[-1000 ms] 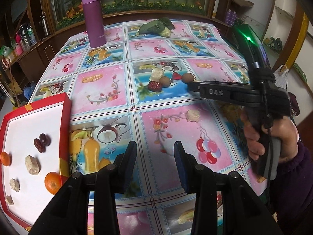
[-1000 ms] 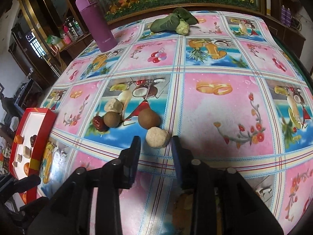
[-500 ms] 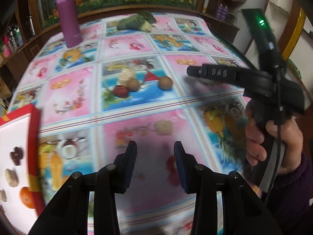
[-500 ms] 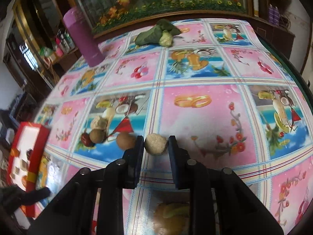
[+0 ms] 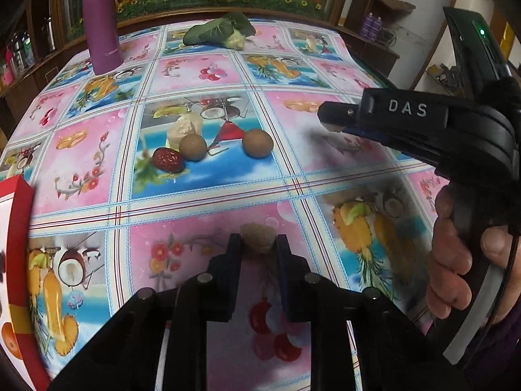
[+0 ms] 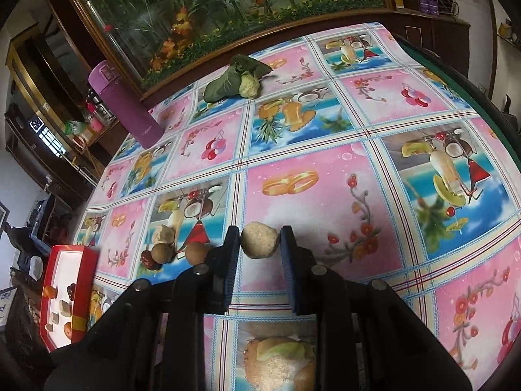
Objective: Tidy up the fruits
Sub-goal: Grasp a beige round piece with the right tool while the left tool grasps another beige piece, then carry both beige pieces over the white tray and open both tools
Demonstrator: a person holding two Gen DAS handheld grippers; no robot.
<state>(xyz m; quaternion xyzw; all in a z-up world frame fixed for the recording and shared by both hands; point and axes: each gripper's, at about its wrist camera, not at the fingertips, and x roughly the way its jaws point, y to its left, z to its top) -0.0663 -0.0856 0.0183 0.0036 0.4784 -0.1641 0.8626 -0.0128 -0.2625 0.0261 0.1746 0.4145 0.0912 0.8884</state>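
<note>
The left gripper (image 5: 259,244) has just been closing its jaws, and they now clamp a rough tan lump (image 5: 258,233) low over the flowered plastic cloth on the table (image 5: 202,192); only the lump's top shows above the fingers. The right gripper (image 6: 259,239) also grips a pale round speckled fruit (image 6: 259,239), jaws pressed to both its sides, lifted clear of the cloth. In the left wrist view its side reads "DAS", and a hand (image 5: 456,260) wraps its handle. Farther off lie a red date (image 5: 167,159), two brown round fruits (image 5: 193,147) and a beige chunk (image 5: 182,132). The red-rimmed white tray (image 6: 70,296) at the left is cut off. Lettering on the purple flask (image 5: 101,22) is unreadable.
</note>
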